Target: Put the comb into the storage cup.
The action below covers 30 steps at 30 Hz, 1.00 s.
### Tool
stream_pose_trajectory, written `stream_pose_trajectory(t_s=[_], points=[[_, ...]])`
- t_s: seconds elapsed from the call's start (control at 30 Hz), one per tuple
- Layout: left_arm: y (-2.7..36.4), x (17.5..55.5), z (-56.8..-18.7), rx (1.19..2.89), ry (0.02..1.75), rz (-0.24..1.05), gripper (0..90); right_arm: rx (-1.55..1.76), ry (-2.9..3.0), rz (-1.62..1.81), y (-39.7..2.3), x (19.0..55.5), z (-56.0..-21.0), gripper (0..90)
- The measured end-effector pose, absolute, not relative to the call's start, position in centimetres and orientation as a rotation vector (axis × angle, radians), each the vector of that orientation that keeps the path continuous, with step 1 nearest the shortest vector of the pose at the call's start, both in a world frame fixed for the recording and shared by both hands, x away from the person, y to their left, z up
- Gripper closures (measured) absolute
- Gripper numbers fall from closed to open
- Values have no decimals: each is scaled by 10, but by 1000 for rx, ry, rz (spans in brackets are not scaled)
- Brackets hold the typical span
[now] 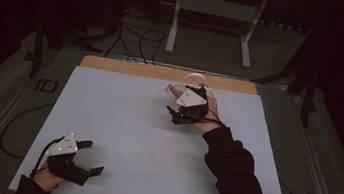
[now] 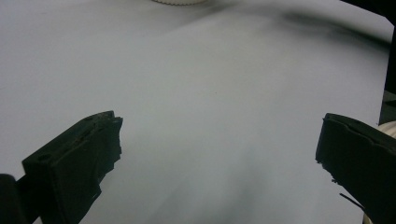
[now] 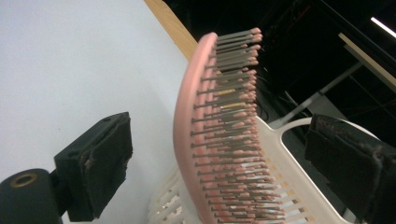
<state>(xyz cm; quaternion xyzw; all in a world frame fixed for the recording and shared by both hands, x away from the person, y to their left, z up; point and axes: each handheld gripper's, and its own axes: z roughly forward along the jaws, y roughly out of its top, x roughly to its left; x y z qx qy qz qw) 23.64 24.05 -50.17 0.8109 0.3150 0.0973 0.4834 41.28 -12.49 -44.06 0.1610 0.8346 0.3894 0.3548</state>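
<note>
A pink hairbrush [image 3: 196, 140] with dark, pink-tipped bristles stands on edge in a white slotted basket [image 3: 289, 154]. My right gripper [image 3: 219, 163] is open around it, one black pad on each side and neither touching. In the high view the right gripper [image 1: 179, 103] sits at the far middle of the white board [image 1: 130, 132], with the hairbrush [image 1: 172, 92] and basket [image 1: 196, 80] just beyond it. At the near left corner of the board my left gripper [image 1: 94, 157] rests with its jaws open. Bare board lies between the left gripper's [image 2: 219, 135] jaws.
A wooden strip [image 1: 123, 66] runs along the board's far edge. Beyond the table are floor cables [image 1: 142, 37] and a white metal stand [image 1: 211, 11]. A dark-sleeved forearm [image 1: 231, 170] crosses the board's right side.
</note>
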Motion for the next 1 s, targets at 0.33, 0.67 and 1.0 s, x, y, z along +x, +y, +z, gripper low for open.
stream_pose_trajectory(t_s=[0.33, 0.67, 1.0], points=[[240, 237, -501, 1971, 766, 237, 0, 522, 2208, 1073, -132, 415, -438, 79], [241, 236, -501, 1973, 763, 243, 0, 630, 2278, 1196, -145, 417, -434, 79], [242, 235, -501, 1970, 765, 244, 0, 726, 2304, 1309, -160, 417, -438, 79]])
